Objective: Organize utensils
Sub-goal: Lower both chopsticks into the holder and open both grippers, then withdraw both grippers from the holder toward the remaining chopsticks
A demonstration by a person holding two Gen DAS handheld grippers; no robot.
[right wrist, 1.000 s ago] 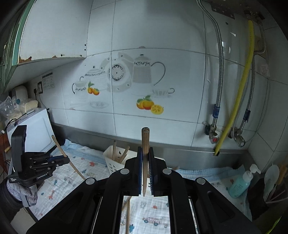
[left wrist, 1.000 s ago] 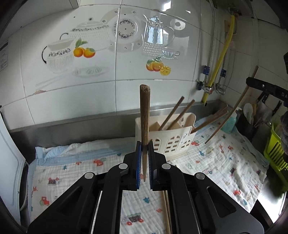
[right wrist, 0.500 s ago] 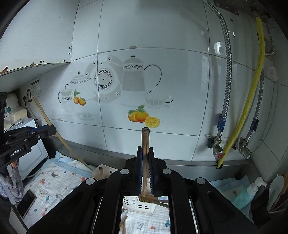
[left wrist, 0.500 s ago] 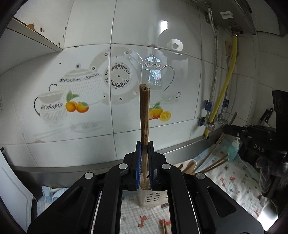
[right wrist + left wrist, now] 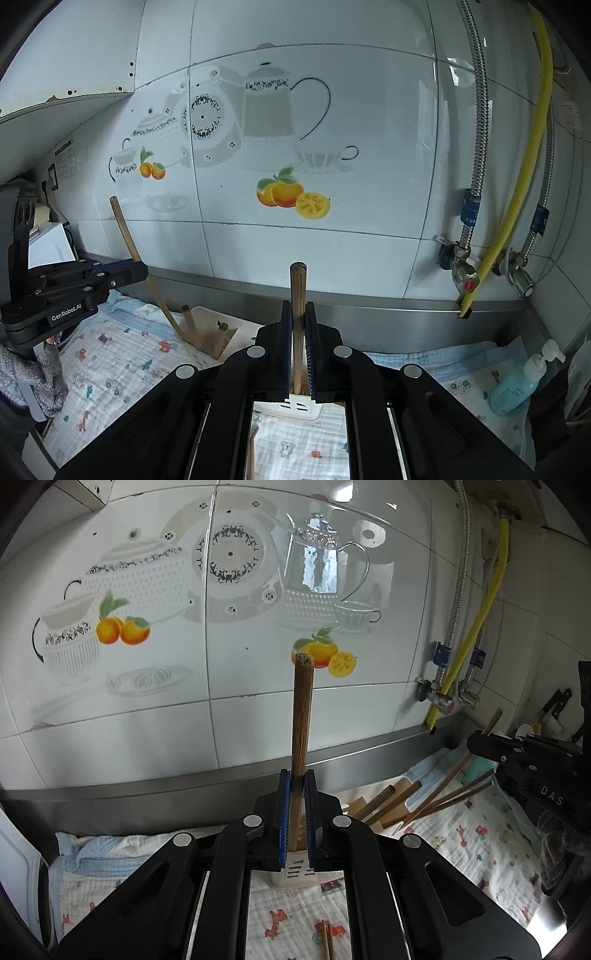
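Both tools have closed in on the holder since a second ago.
Left tool grips a chopstick upright, tip skyward; right tool clamps a second chopstick upright above the holder.

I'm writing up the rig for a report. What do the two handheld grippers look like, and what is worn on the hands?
Both grippers, left and right, are matte black plastic with silver screws and ribbed blue pads. White lettering marks their sides. Grey knitted fabric shows below the left one.

"GenRobot.AI" on left tool; "DAS" on right tool
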